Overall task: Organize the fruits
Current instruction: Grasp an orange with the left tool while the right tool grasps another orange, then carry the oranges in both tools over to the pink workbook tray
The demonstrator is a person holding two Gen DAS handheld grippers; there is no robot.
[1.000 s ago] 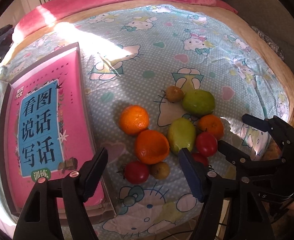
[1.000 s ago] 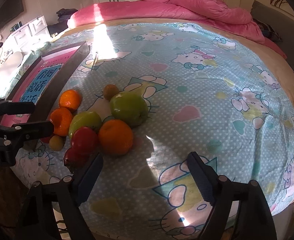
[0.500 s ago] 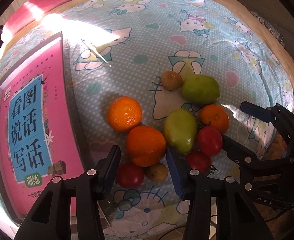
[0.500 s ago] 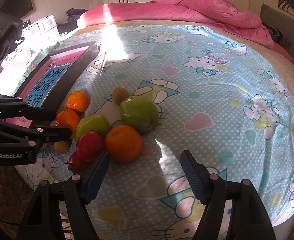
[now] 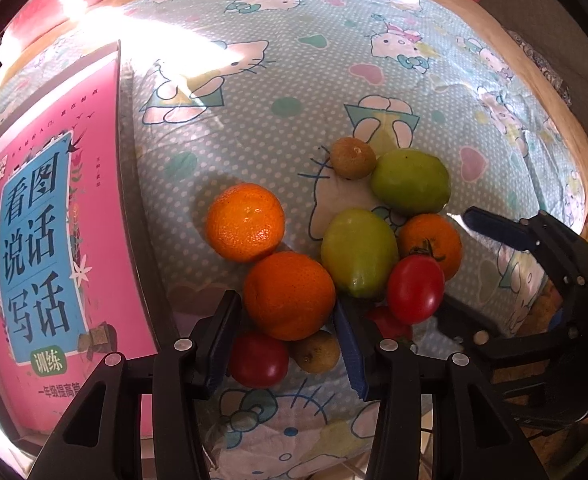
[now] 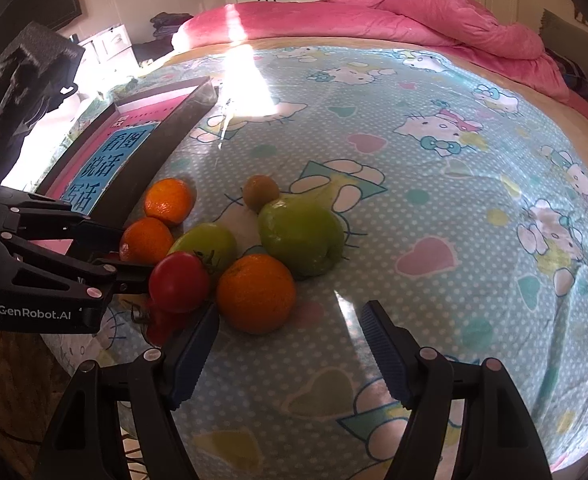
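Round, smooth fruits heaped close together on the bed [image 5: 254, 92], easy to roll. Left gripper [image 5: 284, 336] jaws just closing around the near orange [image 5: 289, 295], not yet squeezing. Right gripper [image 6: 290, 354] jaws open, holding nothing. Best gripped gently across the middle.

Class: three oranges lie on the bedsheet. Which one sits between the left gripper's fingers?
The darker orange between the left gripper fingers, beside the book; the others lie farther off.

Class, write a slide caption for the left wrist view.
Left gripper straddles an orange in a fruit pile beside a pink book.
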